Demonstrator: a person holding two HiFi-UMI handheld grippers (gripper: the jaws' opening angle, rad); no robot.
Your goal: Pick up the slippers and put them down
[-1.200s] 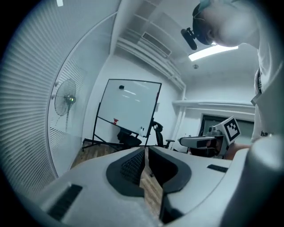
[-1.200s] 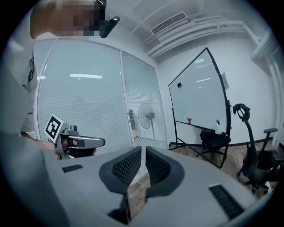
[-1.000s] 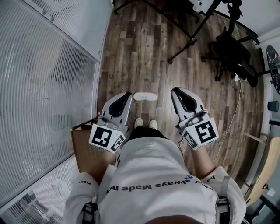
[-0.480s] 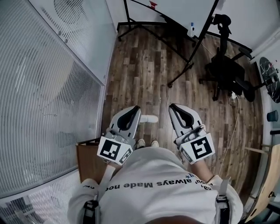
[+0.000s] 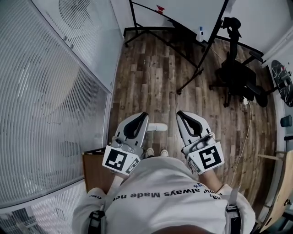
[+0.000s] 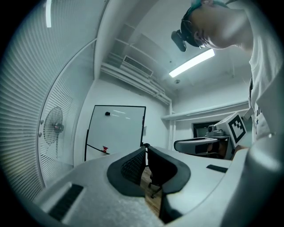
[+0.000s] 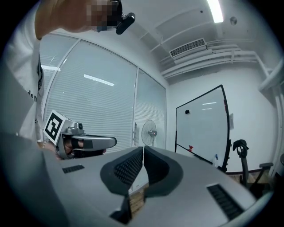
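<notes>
A person stands on a wooden floor [image 5: 151, 68], and their shoes [image 5: 149, 151] show just past the hem of a white shirt. The white slipper [image 5: 159, 126] lies on the floor just ahead of the shoes, its left end hidden behind the left gripper [image 5: 142, 116]; whether it is one slipper or a pair cannot be told. The left gripper is held level above and a little left of the shoes, its jaws pressed together with nothing between the dark pads. The right gripper [image 5: 179, 114] is held level above and a little right of the shoes, its jaws likewise closed pad to pad and empty. Neither gripper touches the slipper. A brown cardboard box [image 5: 95, 171] stands just left of the shoes, against a glass wall with blinds [image 5: 46, 114]. Well ahead of the shoes stands a whiteboard [image 5: 178, 11] on a black frame, and ahead to the right a black office chair [image 5: 238, 75].
</notes>
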